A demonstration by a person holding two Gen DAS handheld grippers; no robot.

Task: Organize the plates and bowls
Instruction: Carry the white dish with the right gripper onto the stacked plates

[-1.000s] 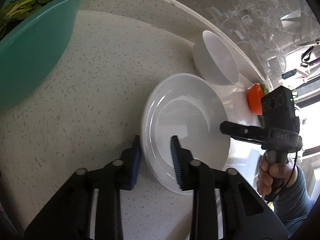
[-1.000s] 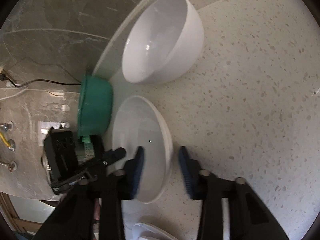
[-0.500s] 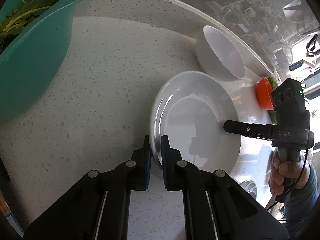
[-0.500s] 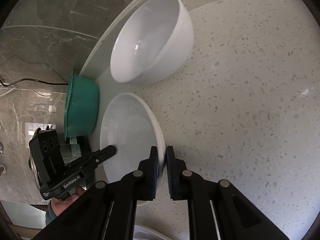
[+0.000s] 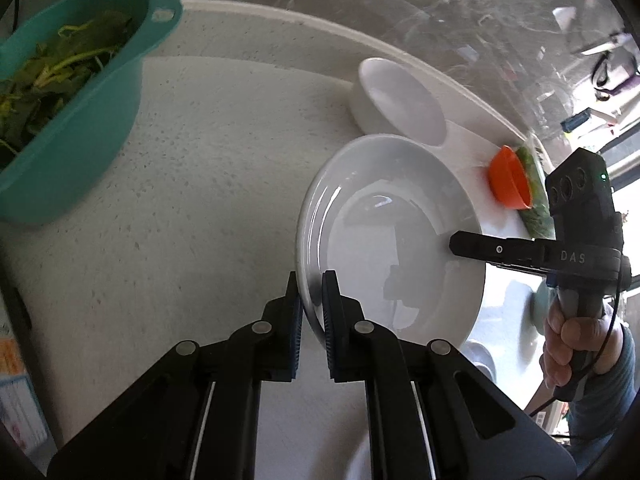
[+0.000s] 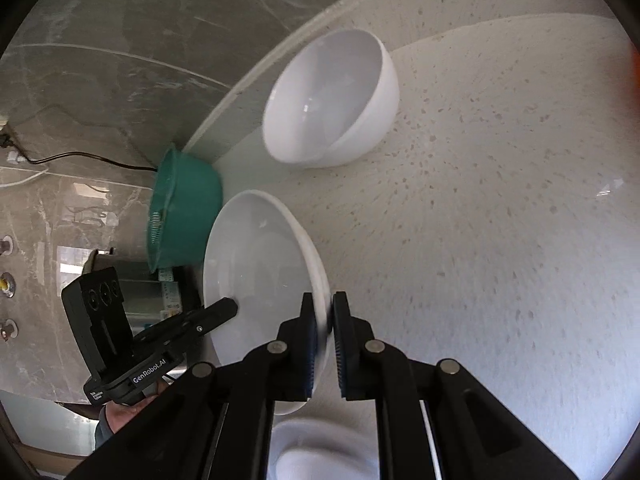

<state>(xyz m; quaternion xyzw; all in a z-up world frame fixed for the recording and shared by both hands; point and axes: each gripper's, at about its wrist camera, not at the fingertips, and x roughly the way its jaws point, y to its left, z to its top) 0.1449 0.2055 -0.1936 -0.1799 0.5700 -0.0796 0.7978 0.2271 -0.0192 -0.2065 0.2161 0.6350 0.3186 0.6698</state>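
Observation:
A white deep plate [image 5: 400, 240] hangs just above the speckled counter, gripped from both sides. My left gripper [image 5: 311, 312] is shut on its near rim in the left wrist view. The right gripper [image 5: 456, 245] pinches the opposite rim there, held by a hand [image 5: 568, 340]. From the right wrist camera the same plate [image 6: 256, 280] sits between the shut blue pads of my right gripper [image 6: 324, 340], and the left gripper [image 6: 230, 305] clamps its far edge. A white bowl [image 5: 400, 104] rests on the counter behind the plate, also seen as the white bowl [image 6: 332, 96].
A teal colander [image 5: 68, 120] with green leaves stands at the left; the teal colander [image 6: 180, 216] shows by the grey marble wall. An orange cup [image 5: 510, 180] lies by a green item at the counter's right end. More white dishes [image 6: 320, 452] lie below the plate.
Both grippers closed from open onto the plate's opposite rims, and the plate has risen off the counter while the bowl and colander dropped farther away in both views.

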